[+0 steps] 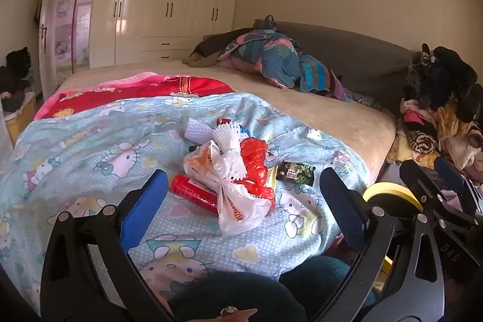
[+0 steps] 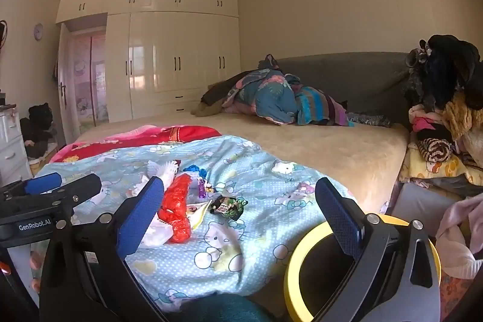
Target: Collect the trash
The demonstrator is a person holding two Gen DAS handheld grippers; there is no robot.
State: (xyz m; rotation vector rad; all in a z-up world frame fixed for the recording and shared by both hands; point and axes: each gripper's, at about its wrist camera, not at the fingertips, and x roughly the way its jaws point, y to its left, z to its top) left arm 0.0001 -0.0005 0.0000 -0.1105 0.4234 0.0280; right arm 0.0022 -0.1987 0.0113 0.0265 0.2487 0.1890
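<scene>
A pile of trash lies on the light-blue cartoon blanket point(image 1: 90, 159): a white plastic bag with orange print point(image 1: 238, 210), a crumpled red bag point(image 1: 255, 162), a red tube point(image 1: 193, 192), a dark snack wrapper point(image 1: 295, 172) and white foam nets point(image 1: 223, 135). My left gripper point(image 1: 244, 174) hangs open just short of the pile, nothing between its blue pads. Further right, my right gripper point(image 2: 238, 183) is also open and empty, with the red bag point(image 2: 176, 210) and the dark wrapper point(image 2: 229, 205) ahead of it. A yellow-rimmed bin point(image 2: 294, 270) stands beside the bed under its right finger.
Bundled bedding point(image 1: 265, 59) lies at the grey headboard. A heap of clothes point(image 1: 437, 110) rises right of the bed. White wardrobes point(image 1: 169, 8) line the far wall. A person's knees in dark teal trousers point(image 1: 241, 294) are at the bottom edge.
</scene>
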